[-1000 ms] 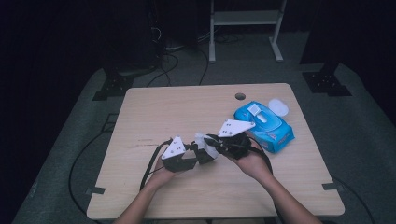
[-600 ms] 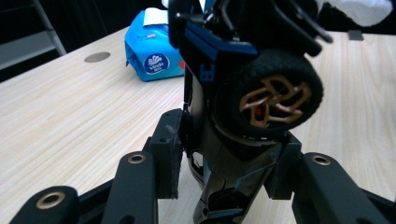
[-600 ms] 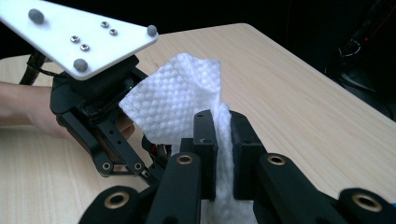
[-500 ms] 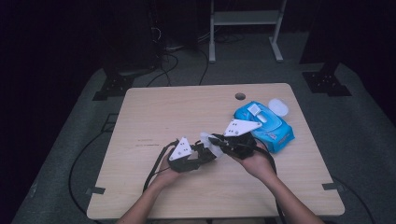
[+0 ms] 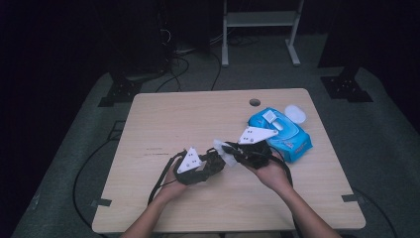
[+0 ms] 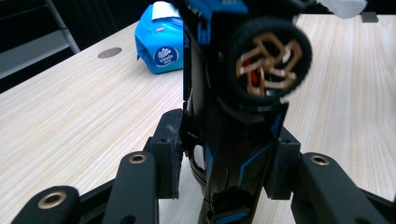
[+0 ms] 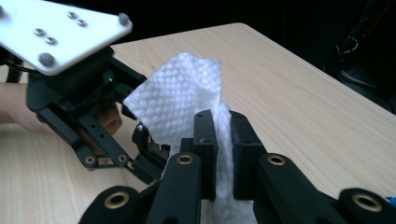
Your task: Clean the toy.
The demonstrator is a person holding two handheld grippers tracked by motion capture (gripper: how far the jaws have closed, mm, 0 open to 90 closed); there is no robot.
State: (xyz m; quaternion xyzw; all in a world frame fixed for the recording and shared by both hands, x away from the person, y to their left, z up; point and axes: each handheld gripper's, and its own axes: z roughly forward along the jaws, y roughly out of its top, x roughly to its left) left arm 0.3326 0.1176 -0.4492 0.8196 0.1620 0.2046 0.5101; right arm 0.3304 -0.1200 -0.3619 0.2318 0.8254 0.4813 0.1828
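Your left tongs [image 6: 224, 154] clench a black-and-blue toy car [image 6: 243, 93] above the bench [image 5: 163, 124]. Just right of it, your right tongs [image 7: 223, 140] pinch a white wipe [image 7: 182, 100] against the car. The blue wipe pack [image 5: 285, 134] lies farther right.

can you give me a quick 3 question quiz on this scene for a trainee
1. True or false: the right hand-held gripper is shut on a white wipe.
2. What does the left hand-held gripper hold? A) a toy car B) a cup C) a pen
3. Fill in: the blue wipes pack lies on the table on the person's ____ side.

Key: 1 true; 2 A, a black and blue toy car stands clamped between its pads; 3 right.
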